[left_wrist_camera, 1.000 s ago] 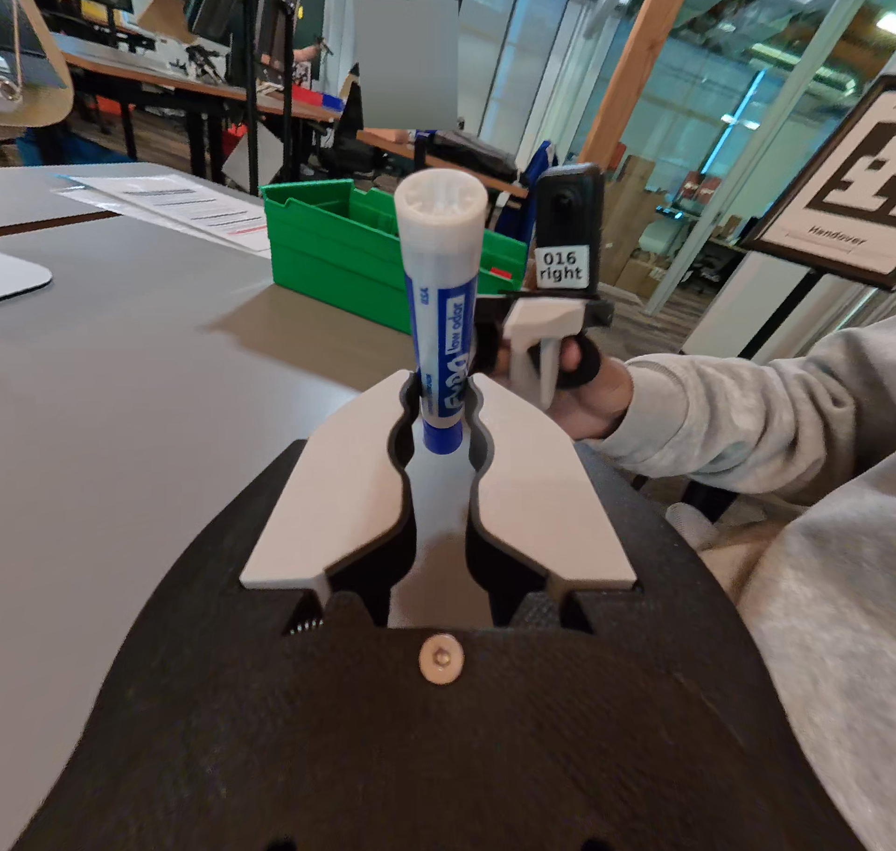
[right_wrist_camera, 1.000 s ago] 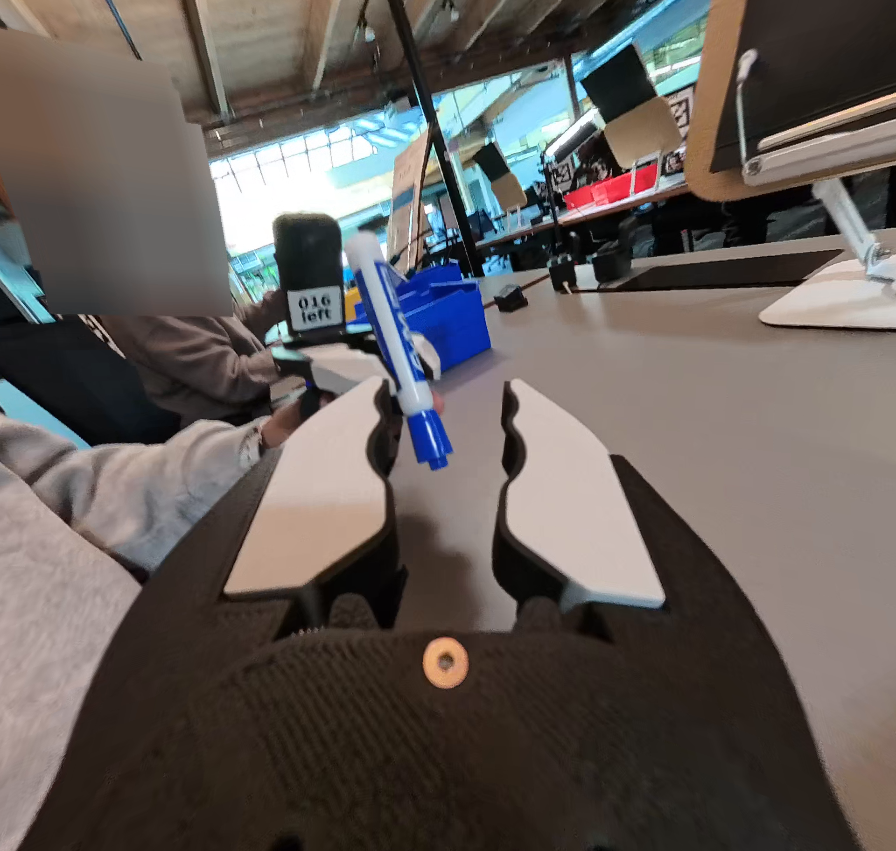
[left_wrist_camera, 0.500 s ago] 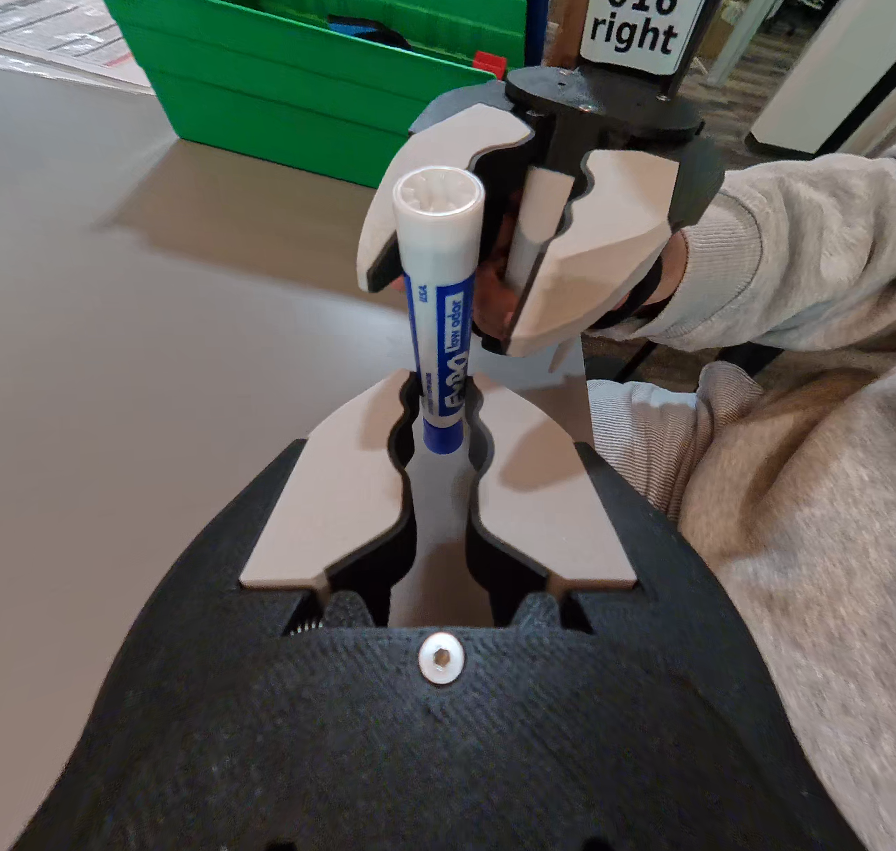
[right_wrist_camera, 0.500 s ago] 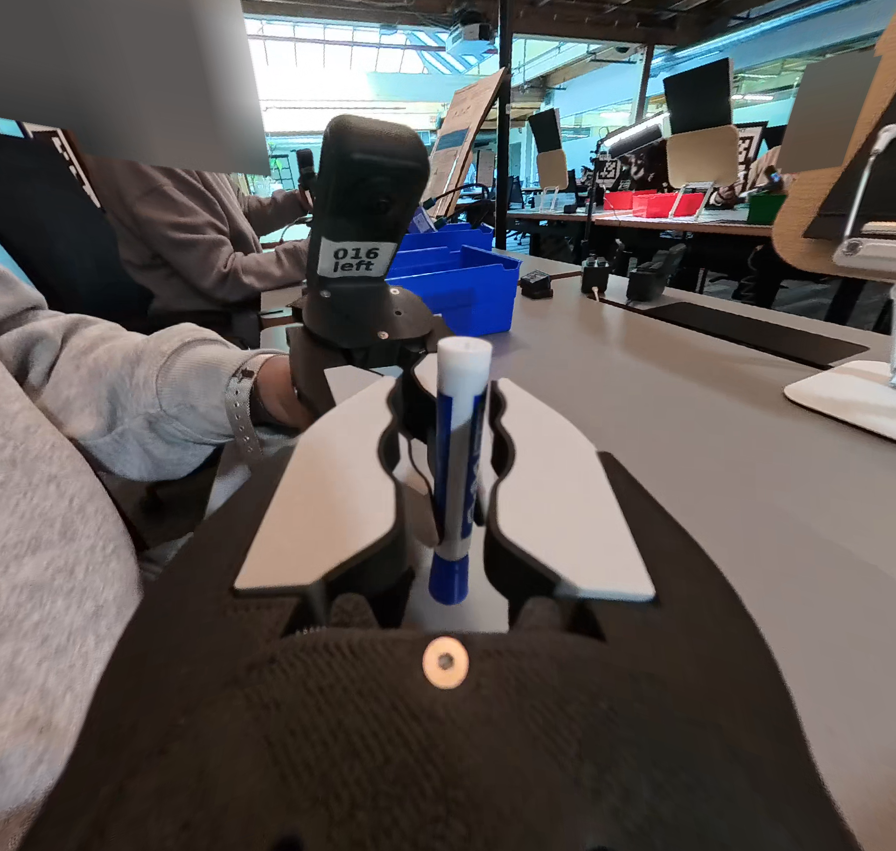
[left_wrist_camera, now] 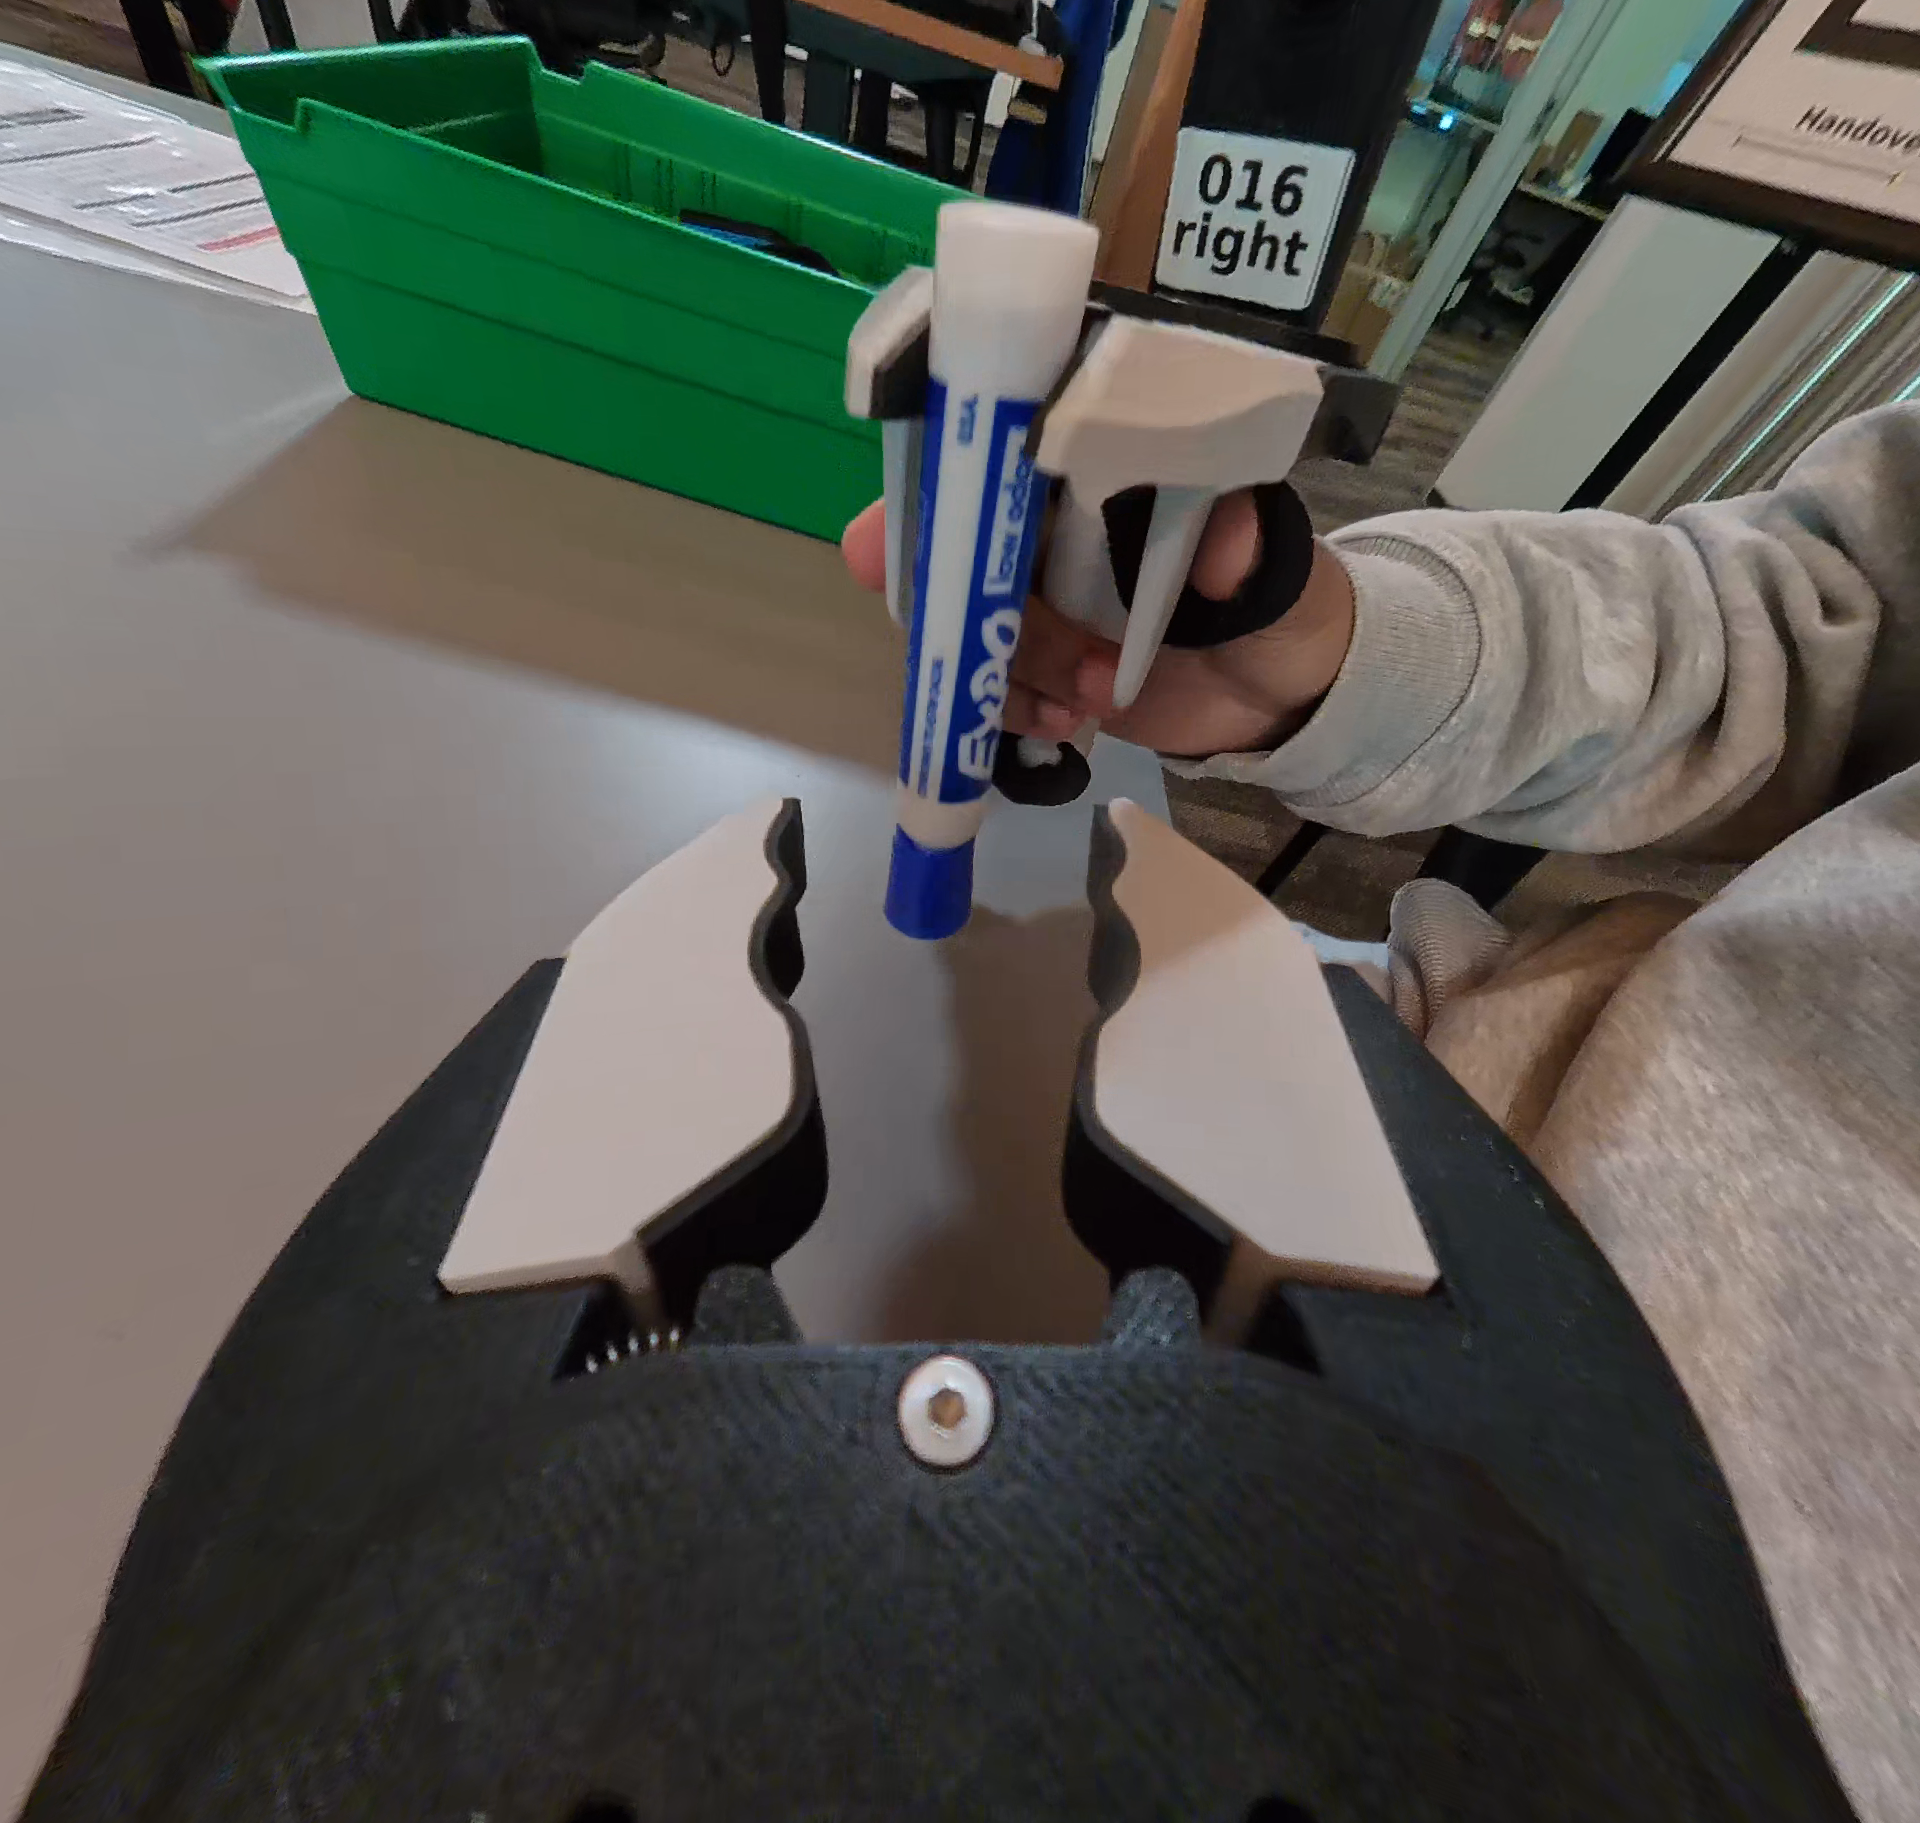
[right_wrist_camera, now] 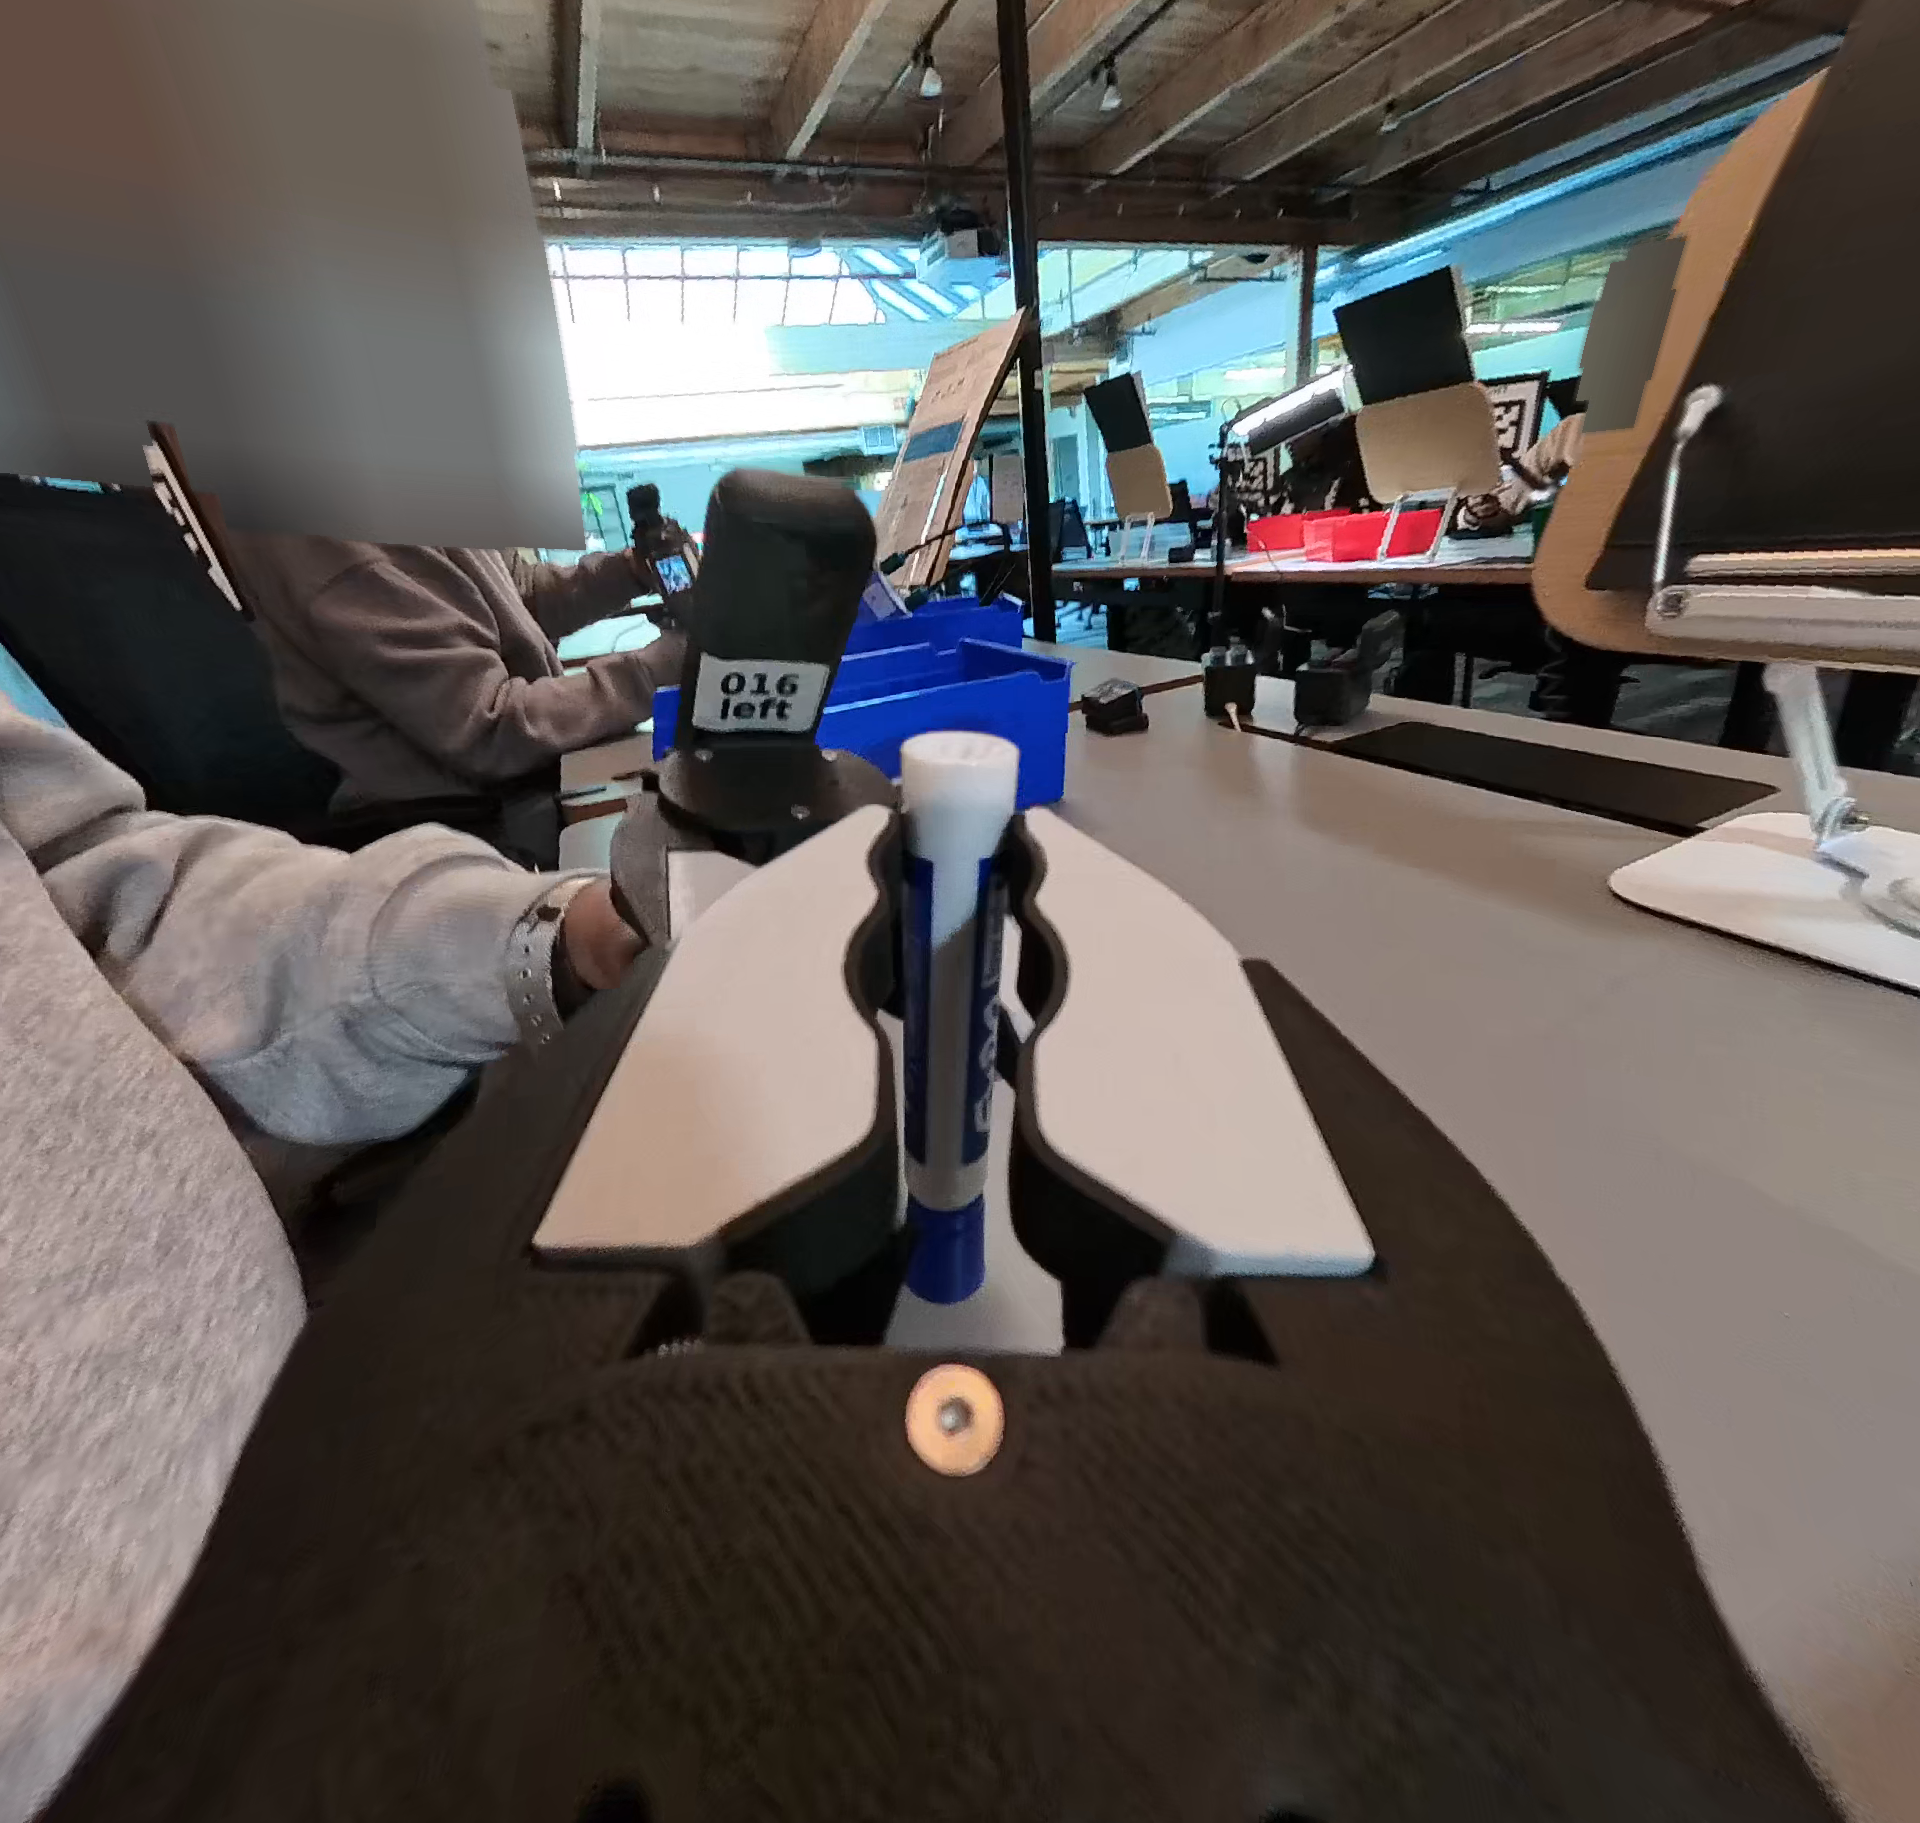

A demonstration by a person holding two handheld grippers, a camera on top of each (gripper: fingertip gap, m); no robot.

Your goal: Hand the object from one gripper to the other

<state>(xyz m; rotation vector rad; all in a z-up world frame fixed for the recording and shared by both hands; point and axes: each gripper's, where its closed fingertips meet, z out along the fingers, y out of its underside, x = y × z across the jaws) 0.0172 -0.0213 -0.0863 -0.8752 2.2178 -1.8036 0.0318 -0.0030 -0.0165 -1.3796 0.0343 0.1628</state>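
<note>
**Blue-and-white marker upright in right jaws, left jaws apart just below it**

Blue-capped marker (left_wrist_camera: 961, 568) stands near vertical, long axis up-down, white butt end on top, blue cap pointing down toward the desk (left_wrist_camera: 312, 734). Right gripper (right_wrist_camera: 954, 1004) has its jaws clamped on the marker (right_wrist_camera: 951, 1004) around the upper half of the barrel; in the left wrist view that gripper (left_wrist_camera: 971, 371) shows gripping just under the white top, held by a hand (left_wrist_camera: 1195, 672) in a grey sleeve.

Left gripper (left_wrist_camera: 943, 880) has its jaws spread wide with nothing between them. The cap tip hangs just ahead of and above the gap, roughly centred between the two fingertips, not touching either. So the marker lies forward of the left jaws and clear of them, and its only hold is the right gripper.

Key relation: marker axis runs across the left jaws' closing line, lower end free, upper end taken. Judged from this, the transfer to the right side looks done and the left gripper only needs to back away without clipping the cap. The risk is a knock on the free lower end, which could swing the marker in the right jaws.

Background: green bin (left_wrist_camera: 540, 246) on the desk behind the marker; blue bin (right_wrist_camera: 935, 703) and a white stand base (right_wrist_camera: 1766, 900) in the right wrist view. Left gripper body (right_wrist_camera: 769, 693) shows just behind the marker there.
</note>
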